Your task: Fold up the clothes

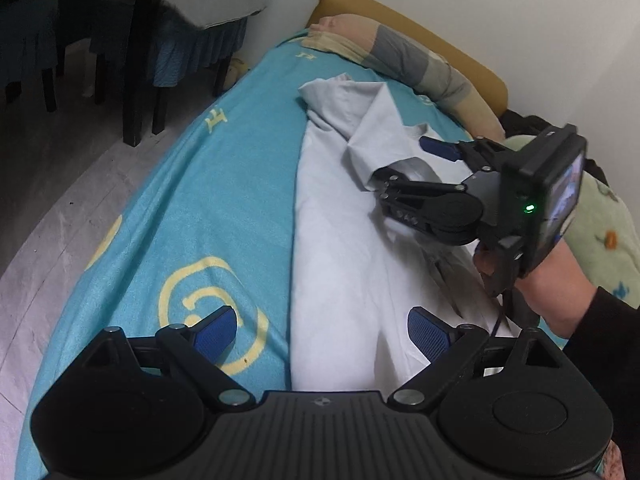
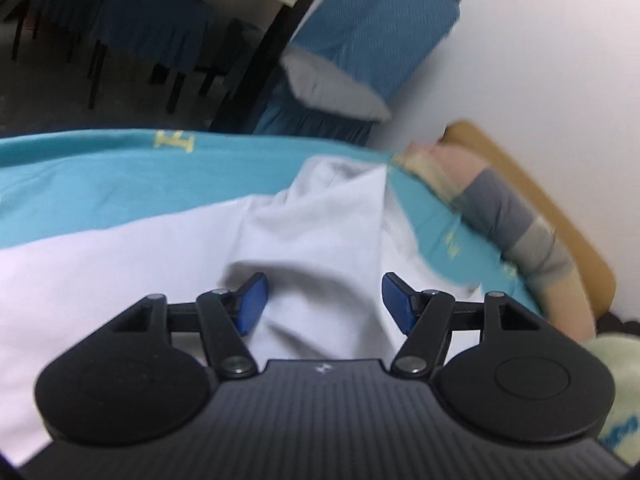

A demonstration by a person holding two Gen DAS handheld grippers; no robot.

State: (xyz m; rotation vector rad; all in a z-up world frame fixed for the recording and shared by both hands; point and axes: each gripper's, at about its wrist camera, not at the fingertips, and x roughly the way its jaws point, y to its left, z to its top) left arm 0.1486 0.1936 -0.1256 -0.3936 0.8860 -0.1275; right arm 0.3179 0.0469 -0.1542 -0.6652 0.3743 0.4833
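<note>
A white garment [image 1: 340, 216] lies lengthwise on a turquoise blanket [image 1: 224, 184], its far end rumpled and folded over. My left gripper [image 1: 322, 340] is open, low over the garment's near left edge, holding nothing. My right gripper [image 1: 404, 164] shows in the left wrist view, open, hovering over the rumpled fold at mid right. In the right wrist view the right gripper [image 2: 324, 304] is open above the white garment [image 2: 168, 256], with cloth between the pads but not pinched.
The blanket [image 2: 100, 168] covers a bed beside a white wall. A striped bolster [image 1: 404, 56] and mustard cushion [image 1: 416, 28] lie along the far edge. A pale green blanket [image 1: 600, 224] sits at right. Chairs with blue covers [image 1: 180, 40] stand on the floor at left.
</note>
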